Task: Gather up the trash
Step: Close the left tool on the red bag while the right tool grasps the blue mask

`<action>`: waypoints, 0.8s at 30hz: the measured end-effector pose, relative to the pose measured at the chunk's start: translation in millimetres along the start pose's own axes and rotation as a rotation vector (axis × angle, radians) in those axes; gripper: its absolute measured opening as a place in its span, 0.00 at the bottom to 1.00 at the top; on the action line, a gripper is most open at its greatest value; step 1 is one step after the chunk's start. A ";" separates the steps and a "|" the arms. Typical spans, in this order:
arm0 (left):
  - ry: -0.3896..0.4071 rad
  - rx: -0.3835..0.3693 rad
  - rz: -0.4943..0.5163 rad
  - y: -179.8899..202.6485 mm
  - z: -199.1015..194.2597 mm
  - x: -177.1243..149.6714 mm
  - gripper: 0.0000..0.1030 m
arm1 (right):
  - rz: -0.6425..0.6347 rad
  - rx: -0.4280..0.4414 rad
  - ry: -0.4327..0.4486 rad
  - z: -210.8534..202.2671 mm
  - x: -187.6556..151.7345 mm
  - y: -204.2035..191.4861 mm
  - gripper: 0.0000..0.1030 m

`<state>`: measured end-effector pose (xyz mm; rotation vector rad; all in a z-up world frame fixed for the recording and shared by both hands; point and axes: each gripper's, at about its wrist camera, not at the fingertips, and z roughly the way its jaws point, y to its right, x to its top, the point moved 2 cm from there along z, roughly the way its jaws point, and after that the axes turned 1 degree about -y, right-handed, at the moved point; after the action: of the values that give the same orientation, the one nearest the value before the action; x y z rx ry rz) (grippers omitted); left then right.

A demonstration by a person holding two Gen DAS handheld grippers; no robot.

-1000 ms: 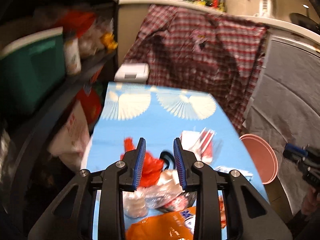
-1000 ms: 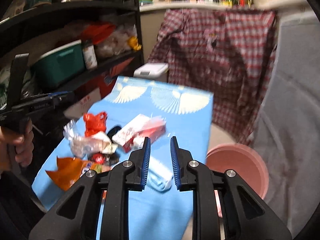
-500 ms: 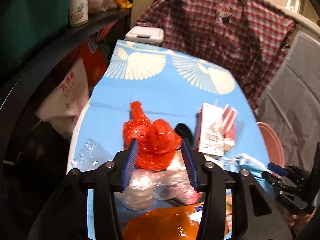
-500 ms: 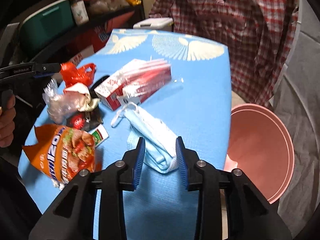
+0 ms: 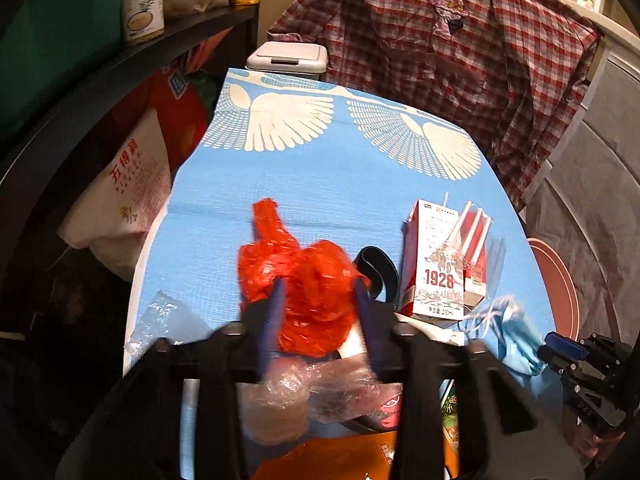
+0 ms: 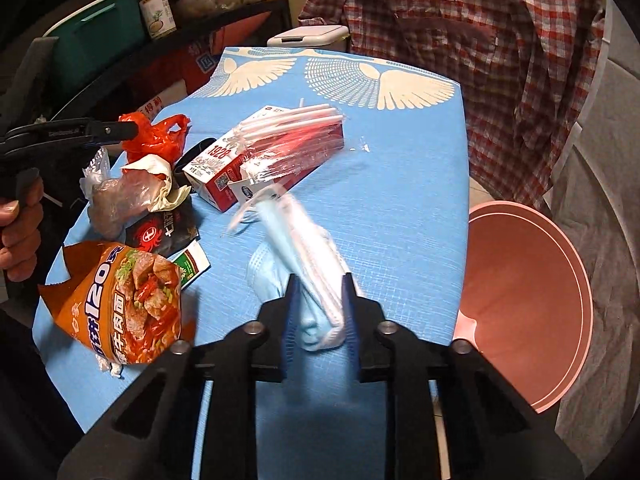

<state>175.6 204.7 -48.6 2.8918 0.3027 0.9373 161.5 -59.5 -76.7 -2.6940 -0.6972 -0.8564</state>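
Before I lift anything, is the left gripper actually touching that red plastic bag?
Touching. In the left wrist view the left gripper has just been closing, and both blue pads press into the sides of the crumpled red plastic bag, with no gap showing.

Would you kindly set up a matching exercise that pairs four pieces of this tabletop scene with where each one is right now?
Things:
1. red plastic bag
2. blue face mask
3. orange noodle packet
4. pink bin

Places:
A. beside the table, off its right edge
B. between the left gripper pads
C. between the right gripper pads
D. lying on the near left of the table

Pairs: 1-B, 2-C, 3-D, 4-A
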 end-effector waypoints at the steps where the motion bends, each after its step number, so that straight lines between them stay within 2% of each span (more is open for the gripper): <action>1: 0.002 0.006 0.005 0.8 -0.7 0.6 0.24 | 0.000 0.002 0.003 -1.4 0.1 -0.3 0.09; 2: 0.004 0.011 0.012 1.4 -2.3 1.1 0.19 | 0.001 0.004 0.007 -3.7 0.5 -0.1 0.07; 8: 0.044 0.019 0.009 2.8 -17.0 5.7 0.14 | 0.007 0.015 0.048 -20.7 1.9 0.1 0.05; 16: 0.130 0.026 -0.009 4.1 -48.1 12.4 0.13 | 0.021 0.016 0.097 -42.8 0.1 3.2 0.05; 24: 0.220 -0.014 0.010 22.4 -77.9 10.1 0.13 | 0.054 0.001 0.162 -69.2 -0.6 9.9 0.05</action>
<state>141.4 186.7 23.3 2.7821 0.2946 1.2560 132.6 -92.4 -22.2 -2.5933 -0.5864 -1.0456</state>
